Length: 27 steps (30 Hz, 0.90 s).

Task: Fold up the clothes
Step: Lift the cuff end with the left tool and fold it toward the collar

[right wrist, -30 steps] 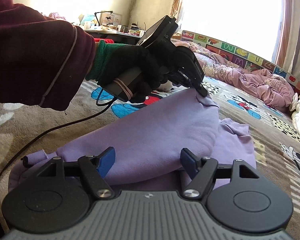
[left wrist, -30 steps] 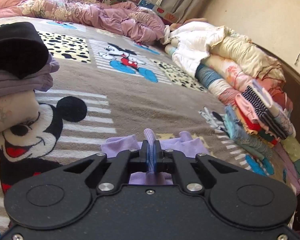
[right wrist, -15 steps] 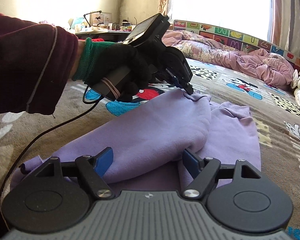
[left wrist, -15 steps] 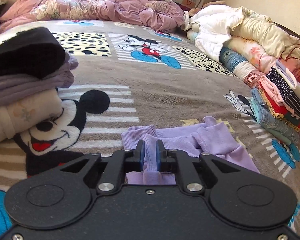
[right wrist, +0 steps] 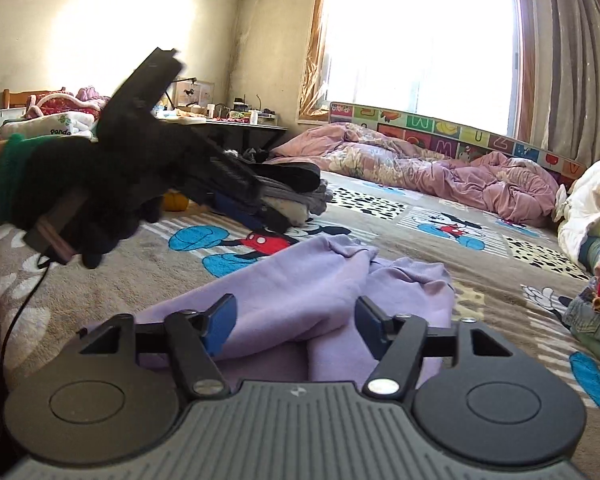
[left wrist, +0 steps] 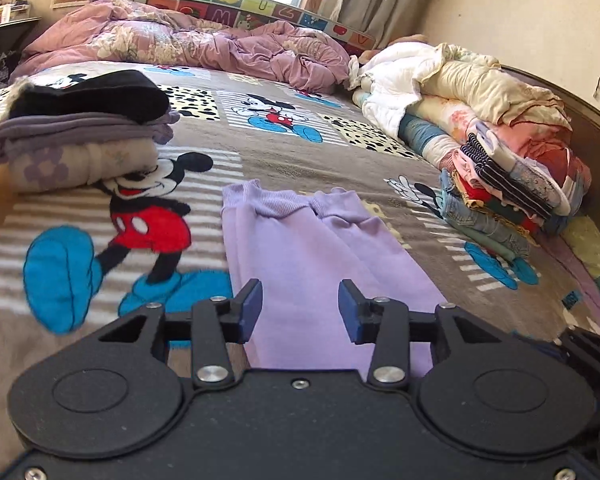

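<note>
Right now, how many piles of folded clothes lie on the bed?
2: one pile left of the lilac garment, black item on top; one pile on its right, by the headboard. Others may be hidden.

Open blanket (left wrist: 259, 160) between the folded stack (left wrist: 83, 136) at left and the clothes pile (left wrist: 500, 184) at right

A cartoon-mouse blanket (left wrist: 203, 288) covered the bed. A crumpled mauve quilt (left wrist: 187, 46) lay along its far edge, below an alphabet play mat (right wrist: 452, 130) propped under the bright window (right wrist: 416, 40), with grey curtains (right wrist: 576, 56) alongside. A cluttered desk (right wrist: 235, 126) stood against the far wall.
</note>
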### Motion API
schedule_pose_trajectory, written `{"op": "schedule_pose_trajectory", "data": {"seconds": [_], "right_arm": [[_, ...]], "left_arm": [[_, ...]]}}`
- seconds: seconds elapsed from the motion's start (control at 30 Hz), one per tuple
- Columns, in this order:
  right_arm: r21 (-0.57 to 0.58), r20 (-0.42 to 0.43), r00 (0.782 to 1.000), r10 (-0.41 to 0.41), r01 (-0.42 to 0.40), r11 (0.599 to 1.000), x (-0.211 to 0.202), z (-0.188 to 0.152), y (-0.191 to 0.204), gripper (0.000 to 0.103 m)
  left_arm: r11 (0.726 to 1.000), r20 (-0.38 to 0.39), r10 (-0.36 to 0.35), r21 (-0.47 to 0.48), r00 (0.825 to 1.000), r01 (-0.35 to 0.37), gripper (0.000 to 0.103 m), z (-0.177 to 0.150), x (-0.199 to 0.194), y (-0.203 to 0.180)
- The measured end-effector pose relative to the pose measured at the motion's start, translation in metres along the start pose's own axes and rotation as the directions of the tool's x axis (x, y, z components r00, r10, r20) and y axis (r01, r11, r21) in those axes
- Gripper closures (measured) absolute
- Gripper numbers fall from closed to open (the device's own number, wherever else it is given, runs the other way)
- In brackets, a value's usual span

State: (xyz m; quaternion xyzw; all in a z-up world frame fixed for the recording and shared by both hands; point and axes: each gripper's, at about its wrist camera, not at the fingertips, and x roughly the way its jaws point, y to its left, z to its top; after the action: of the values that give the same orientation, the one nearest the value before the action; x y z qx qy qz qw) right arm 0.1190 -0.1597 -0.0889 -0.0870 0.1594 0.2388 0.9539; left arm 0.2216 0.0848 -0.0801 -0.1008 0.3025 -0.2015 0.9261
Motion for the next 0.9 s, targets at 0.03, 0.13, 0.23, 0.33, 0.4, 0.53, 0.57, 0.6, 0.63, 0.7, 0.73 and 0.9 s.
{"op": "schedule_pose_trajectory", "data": {"seconds": [0.03, 0.13, 0.23, 0.33, 0.4, 0.53, 0.57, 0.6, 0.63, 0.7, 0.73, 0.9], "right_arm": [[0.021, -0.019, 0.999, -0.026, 0.026, 0.999, -0.003, -0.004, -0.008, 0.052], [0.131, -0.081, 0.993, -0.081, 0.091, 0.987, -0.012, -0.018, -0.033, 0.051], [0.232, -0.114, 0.991, -0.077, 0.102, 0.967, -0.019, -0.034, -0.047, 0.051], [0.247, -0.103, 0.993, -0.061, 0.085, 0.965, -0.021, -0.047, -0.045, 0.051], [0.235, -0.093, 0.995, -0.043, 0.064, 0.970, -0.020, -0.053, -0.040, 0.051], [0.221, -0.095, 0.995, 0.032, -0.010, 0.975, -0.018, -0.056, -0.029, 0.060], [0.217, -0.101, 0.994, 0.029, -0.006, 0.976, -0.018, -0.056, -0.028, 0.067], [0.225, -0.104, 0.994, 0.030, -0.006, 0.974, -0.019, -0.057, -0.029, 0.071], [0.241, -0.105, 0.994, 0.033, -0.007, 0.970, -0.020, -0.057, -0.031, 0.074], [0.269, -0.110, 0.993, 0.033, -0.002, 0.963, -0.024, -0.059, -0.034, 0.076], [0.282, -0.113, 0.993, 0.032, 0.001, 0.959, -0.026, -0.060, -0.036, 0.077], [0.273, -0.152, 0.988, 0.028, 0.015, 0.962, -0.031, -0.066, -0.029, 0.076]], "left_arm": [[1.000, 0.015, -0.001, -0.018, 1.000, 0.001, 0.063, -0.010, -0.012, -0.002], [0.990, 0.055, -0.039, -0.133, 0.998, 0.046, 0.060, -0.040, -0.034, -0.006], [0.965, 0.088, -0.083, -0.243, 0.993, 0.102, 0.058, -0.067, -0.049, -0.012], [0.966, 0.046, -0.123, -0.224, 0.991, 0.130, 0.058, -0.078, -0.039, -0.035], [0.970, 0.028, -0.142, -0.194, 0.989, 0.145, 0.058, -0.084, -0.031, -0.048], [0.970, 0.013, -0.159, -0.186, 0.987, 0.159, 0.058, -0.097, -0.021, -0.053], [0.968, 0.011, -0.165, -0.189, 0.986, 0.164, 0.058, -0.100, -0.019, -0.053], [0.966, 0.012, -0.172, -0.195, 0.985, 0.171, 0.058, -0.101, -0.018, -0.051], [0.964, 0.017, -0.178, -0.200, 0.984, 0.178, 0.058, -0.101, -0.018, -0.050], [0.958, 0.026, -0.194, -0.211, 0.981, 0.195, 0.058, -0.101, -0.018, -0.047], [0.956, 0.029, -0.202, -0.213, 0.979, 0.203, 0.058, -0.102, -0.019, -0.047], [0.959, 0.029, -0.211, -0.189, 0.977, 0.213, 0.058, -0.103, -0.021, -0.052]]}}
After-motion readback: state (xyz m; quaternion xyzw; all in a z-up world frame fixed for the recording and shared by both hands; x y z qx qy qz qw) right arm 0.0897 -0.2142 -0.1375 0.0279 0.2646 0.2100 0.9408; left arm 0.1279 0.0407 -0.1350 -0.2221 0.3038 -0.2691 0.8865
